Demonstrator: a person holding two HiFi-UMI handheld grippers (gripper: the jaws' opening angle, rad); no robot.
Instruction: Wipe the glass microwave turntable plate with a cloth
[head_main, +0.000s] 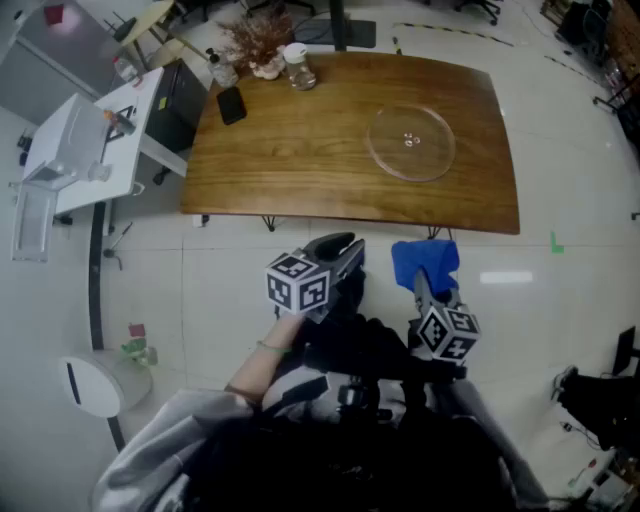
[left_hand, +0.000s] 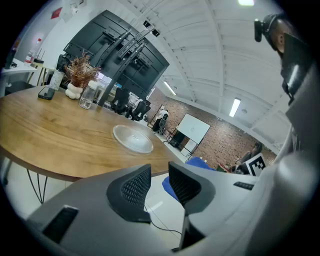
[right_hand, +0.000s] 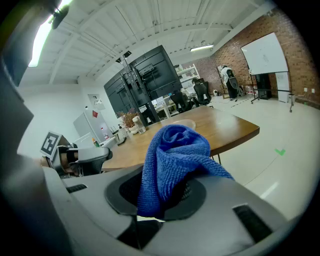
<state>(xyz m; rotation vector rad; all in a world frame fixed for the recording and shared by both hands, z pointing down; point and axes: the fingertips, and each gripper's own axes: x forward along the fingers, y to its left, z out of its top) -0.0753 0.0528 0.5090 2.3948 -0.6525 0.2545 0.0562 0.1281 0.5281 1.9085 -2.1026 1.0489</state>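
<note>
The clear glass turntable plate (head_main: 411, 142) lies flat on the right half of the wooden table (head_main: 300, 150); it shows as a pale disc (left_hand: 132, 138) in the left gripper view and partly behind the cloth (right_hand: 187, 121) in the right gripper view. My right gripper (head_main: 428, 268) is shut on a bunched blue cloth (head_main: 425, 262) (right_hand: 170, 162), held off the table's near edge. My left gripper (head_main: 338, 252) (left_hand: 159, 186) is open, nothing between its ribbed pads, also short of the table.
At the table's far left stand a glass jar (head_main: 298, 67), a dried-flower arrangement (head_main: 258, 42) and a black phone (head_main: 231, 104). A white desk (head_main: 95, 130) with clutter sits to the left. White tiled floor (head_main: 540, 300) lies between me and the table.
</note>
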